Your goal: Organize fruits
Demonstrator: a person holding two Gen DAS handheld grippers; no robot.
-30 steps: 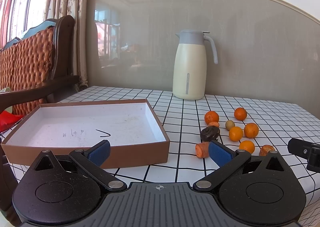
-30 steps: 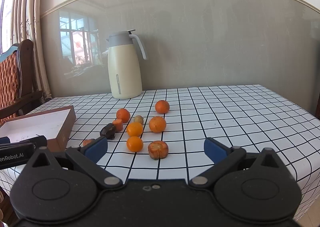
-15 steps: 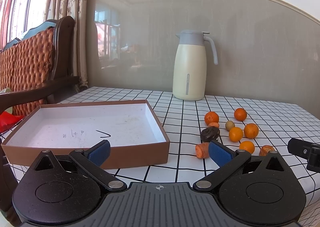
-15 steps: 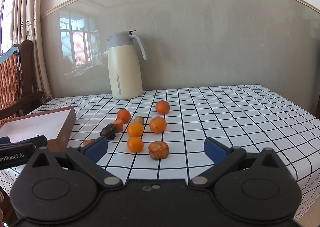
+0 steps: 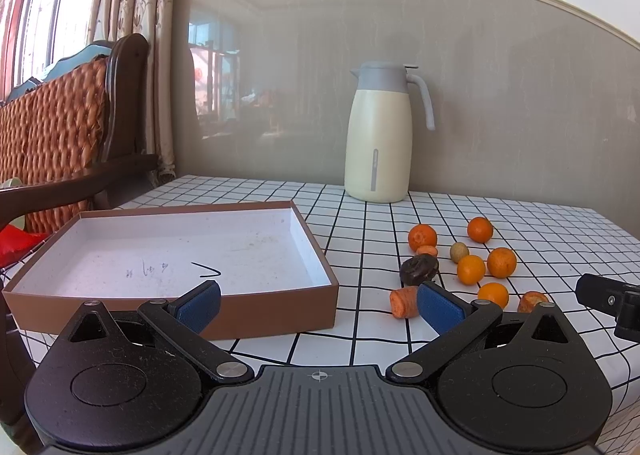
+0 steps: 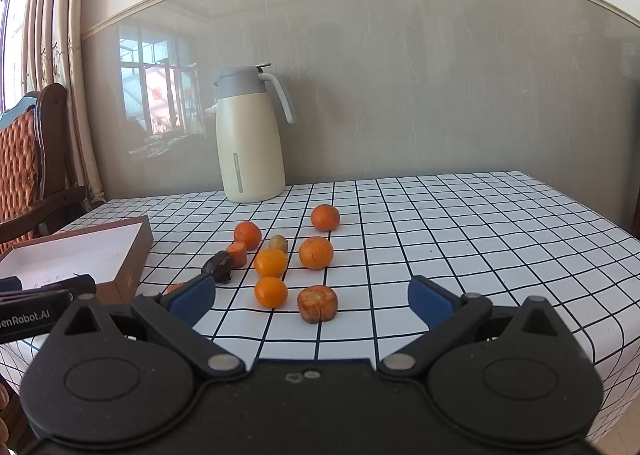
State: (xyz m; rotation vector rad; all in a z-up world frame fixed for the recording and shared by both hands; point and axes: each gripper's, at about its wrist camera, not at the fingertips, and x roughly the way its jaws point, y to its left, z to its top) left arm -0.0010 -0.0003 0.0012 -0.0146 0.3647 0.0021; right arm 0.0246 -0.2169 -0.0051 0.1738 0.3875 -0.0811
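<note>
Several small oranges (image 6: 316, 252) lie in a loose cluster on the checked tablecloth, with a dark fruit (image 6: 218, 266), a small green-brown fruit (image 6: 278, 243) and carrot chunks (image 6: 318, 303). The cluster also shows in the left wrist view, right of centre, around an orange (image 5: 471, 269). An empty brown box (image 5: 256, 310) with a white inside sits left of the fruit. My left gripper (image 5: 318, 305) is open and empty, in front of the box's near right corner. My right gripper (image 6: 310, 297) is open and empty, just short of the nearest carrot chunk.
A cream thermos jug (image 5: 380, 135) stands at the back of the table by the grey wall. A wooden chair with a woven back (image 5: 60, 135) is at the left. The table's right half (image 6: 480, 223) holds only tablecloth.
Both views have crept slightly; the right gripper has edged a little toward the fruit. Nothing on the table has moved.
</note>
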